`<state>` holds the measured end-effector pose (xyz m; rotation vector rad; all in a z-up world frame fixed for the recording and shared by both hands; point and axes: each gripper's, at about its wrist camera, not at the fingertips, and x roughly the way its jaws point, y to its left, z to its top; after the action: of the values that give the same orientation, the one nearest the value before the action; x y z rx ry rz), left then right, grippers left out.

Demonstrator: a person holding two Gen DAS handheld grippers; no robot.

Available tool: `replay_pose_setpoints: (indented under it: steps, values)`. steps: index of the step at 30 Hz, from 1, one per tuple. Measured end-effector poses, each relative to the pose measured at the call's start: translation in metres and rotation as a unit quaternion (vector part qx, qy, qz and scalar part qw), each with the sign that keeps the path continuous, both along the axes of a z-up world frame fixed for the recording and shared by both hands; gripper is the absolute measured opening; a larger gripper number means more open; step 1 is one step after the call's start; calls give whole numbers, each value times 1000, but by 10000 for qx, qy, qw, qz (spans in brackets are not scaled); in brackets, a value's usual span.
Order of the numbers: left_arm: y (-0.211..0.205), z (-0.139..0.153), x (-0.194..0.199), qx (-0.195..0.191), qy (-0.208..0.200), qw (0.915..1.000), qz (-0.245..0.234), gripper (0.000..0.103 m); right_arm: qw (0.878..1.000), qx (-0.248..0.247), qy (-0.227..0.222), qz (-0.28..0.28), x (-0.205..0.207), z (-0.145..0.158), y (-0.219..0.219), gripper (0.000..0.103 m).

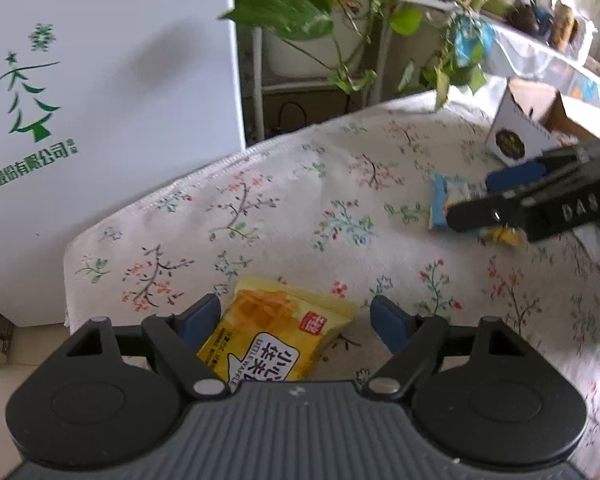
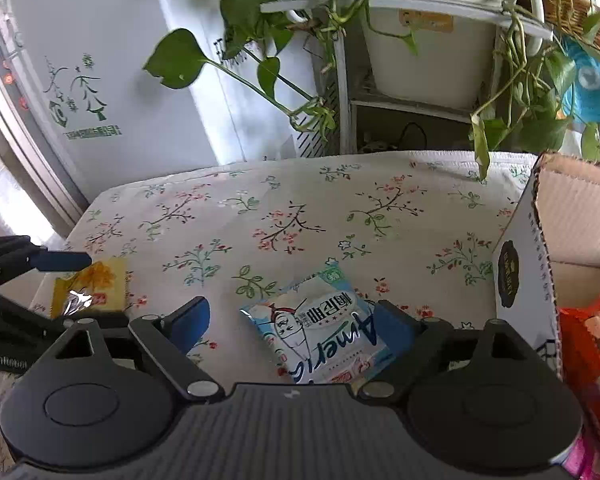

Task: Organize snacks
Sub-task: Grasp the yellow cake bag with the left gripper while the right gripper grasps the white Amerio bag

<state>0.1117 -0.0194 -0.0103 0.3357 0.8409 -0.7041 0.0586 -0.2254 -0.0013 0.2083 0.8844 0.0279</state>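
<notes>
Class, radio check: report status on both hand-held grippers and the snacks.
Left hand-held gripper open over yellow waffle packet. Right hand-held gripper open around blue snack packet. Cardboard box alongside, nothing blocking.

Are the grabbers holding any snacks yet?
No. The left gripper is open around the yellow packet, and the right gripper is open around the blue packet.
</notes>
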Motion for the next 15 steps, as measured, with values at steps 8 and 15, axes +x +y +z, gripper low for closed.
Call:
replay_pose_setpoints:
  steps: [8,15]
  values:
    - [0,2,-2,-50,219,9993,-307,72,9976,179,380,547,4,-4,8,96]
    - [3,4,-8,125,186,9986,-478,73,9980,129,383,477,0,-5,11,93]
